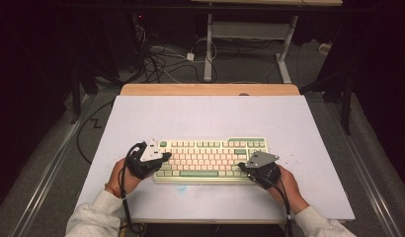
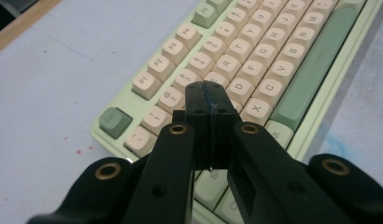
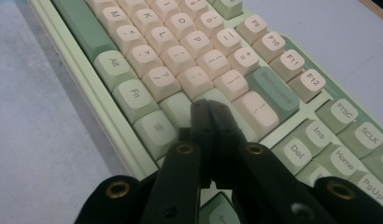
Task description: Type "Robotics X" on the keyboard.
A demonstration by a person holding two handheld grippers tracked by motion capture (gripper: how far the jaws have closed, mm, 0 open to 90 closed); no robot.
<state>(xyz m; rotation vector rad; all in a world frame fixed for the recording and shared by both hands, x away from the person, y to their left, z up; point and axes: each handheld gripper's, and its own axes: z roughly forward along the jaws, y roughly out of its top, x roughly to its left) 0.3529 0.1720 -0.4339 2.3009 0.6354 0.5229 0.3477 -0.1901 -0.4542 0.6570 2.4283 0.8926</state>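
Table [image 1: 205, 116]: flat, matte pale-blue rectangular top with a light wooden strip along its far edge; faint red specks and a blue smudge mark the surface.

Keyboard [image 1: 210, 160]: slab-shaped, pale green plastic case, cream and sage-green sculpted keycaps, lying toward the table's near edge, midway between its left and right edges. Both ends partly covered by the grippers.

Left gripper [image 2: 209, 100]: black, hard plastic with brass-coloured rivets; jaws clenched on nothing, over the letter keys near the keyboard's left end. The keys beneath are hidden.

Right gripper [image 3: 209, 109]: same build; jaws clenched, empty, tips over the right-hand keys near Backspace.
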